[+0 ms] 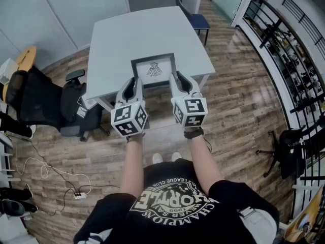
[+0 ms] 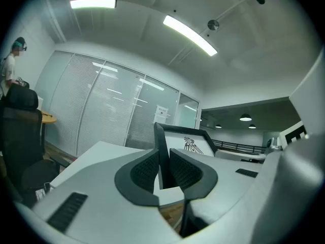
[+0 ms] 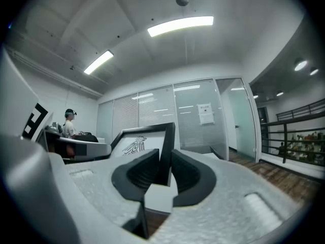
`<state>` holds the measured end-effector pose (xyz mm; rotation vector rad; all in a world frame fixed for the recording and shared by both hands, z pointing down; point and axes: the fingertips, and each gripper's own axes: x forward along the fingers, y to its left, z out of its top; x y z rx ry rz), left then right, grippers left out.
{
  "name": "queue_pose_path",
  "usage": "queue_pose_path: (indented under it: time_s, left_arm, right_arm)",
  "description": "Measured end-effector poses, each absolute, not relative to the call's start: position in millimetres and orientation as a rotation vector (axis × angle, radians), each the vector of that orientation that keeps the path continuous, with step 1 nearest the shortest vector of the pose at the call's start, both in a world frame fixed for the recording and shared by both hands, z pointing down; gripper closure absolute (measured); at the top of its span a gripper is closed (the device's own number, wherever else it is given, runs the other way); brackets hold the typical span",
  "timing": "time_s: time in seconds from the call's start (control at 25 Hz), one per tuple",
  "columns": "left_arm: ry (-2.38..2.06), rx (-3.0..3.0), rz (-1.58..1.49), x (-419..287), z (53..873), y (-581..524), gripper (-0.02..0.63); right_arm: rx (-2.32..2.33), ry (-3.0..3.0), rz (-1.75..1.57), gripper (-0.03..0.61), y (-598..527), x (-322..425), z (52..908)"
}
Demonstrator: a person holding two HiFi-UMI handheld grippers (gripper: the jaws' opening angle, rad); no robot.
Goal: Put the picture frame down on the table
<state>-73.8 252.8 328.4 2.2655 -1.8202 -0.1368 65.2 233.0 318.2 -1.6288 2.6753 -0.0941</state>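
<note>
Both grippers are on the picture frame (image 1: 154, 70), one on each side rail

- Left gripper (image 1: 134, 81): in its own view the fingers (image 2: 144, 171) are clamped on the frame's left rail, with the dark rail standing right in the slot between the pads
- Right gripper (image 1: 175, 79): same story, fingers (image 3: 190, 173) closed on the right rail, which runs up out of the gap
- Frame: black border, white sheet with a dark bird-like emblem. It sits over the near edge of the grey worktop (image 1: 122, 39), with the top edge leaning away from me. From the head view I can't tell if its bottom edge touches the worktop or hangs just above it
- Both gripper views show the frame face between the two tools, emblem visible from either side (image 2: 192, 145) (image 3: 136, 145)
- Both marker cubes face up at the head camera and both forearms are stretched forward, roughly parallel

Surroundings:
- Black office chair (image 1: 35, 98) left of the worktop on the wood floor (image 1: 238, 100)
- Blue chair (image 1: 197, 19) at the far corner
- Dark railing (image 1: 284, 50) along the right
- White power strip (image 1: 77, 194) with cables on the floor, lower left
- One person (image 2: 11, 60) in the background of the left gripper view
- A seated person (image 3: 70, 125) off to the left in the right gripper view
</note>
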Motion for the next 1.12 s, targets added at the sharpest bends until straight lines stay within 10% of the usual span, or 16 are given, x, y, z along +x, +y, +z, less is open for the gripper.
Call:
queue_pose_path:
  time_s: [1.12]
  left_arm:
    - [-1.87,2.29,-0.036,-141.7,340.6,239.7,0.545]
  right_arm:
    - [-1.765,2.703,-0.104,0.506,218.1,-7.3,338.1]
